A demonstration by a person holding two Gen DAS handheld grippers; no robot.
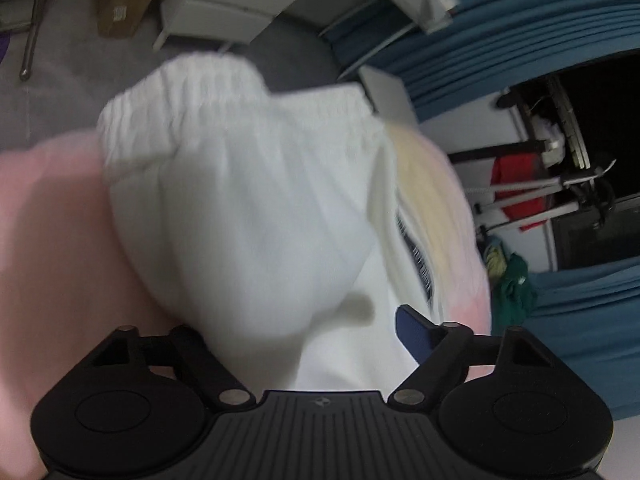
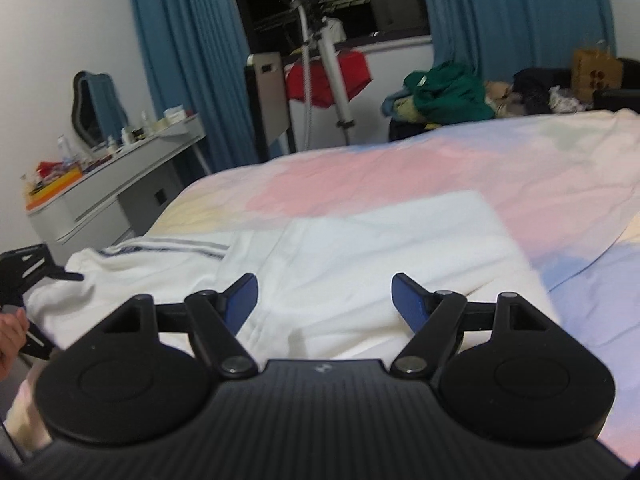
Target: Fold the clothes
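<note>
A white garment with an elastic ribbed waistband (image 1: pixel 248 208) fills the left wrist view, bunched over my left gripper (image 1: pixel 320 320). Its right blue pad (image 1: pixel 414 334) shows; the left pad is hidden under the cloth, so its state is unclear. In the right wrist view the same white garment (image 2: pixel 360 248), with dark stripes at its left end, lies on the bed. My right gripper (image 2: pixel 324 300) is open and empty just above its near edge. The left gripper (image 2: pixel 28 280) appears at the far left by the striped end.
The bed has a pastel pink, blue and yellow sheet (image 2: pixel 440 168). A grey dresser (image 2: pixel 112 184) stands left, a drying rack with red cloth (image 2: pixel 332 76) by the window, a clothes pile (image 2: pixel 444 92) behind the bed.
</note>
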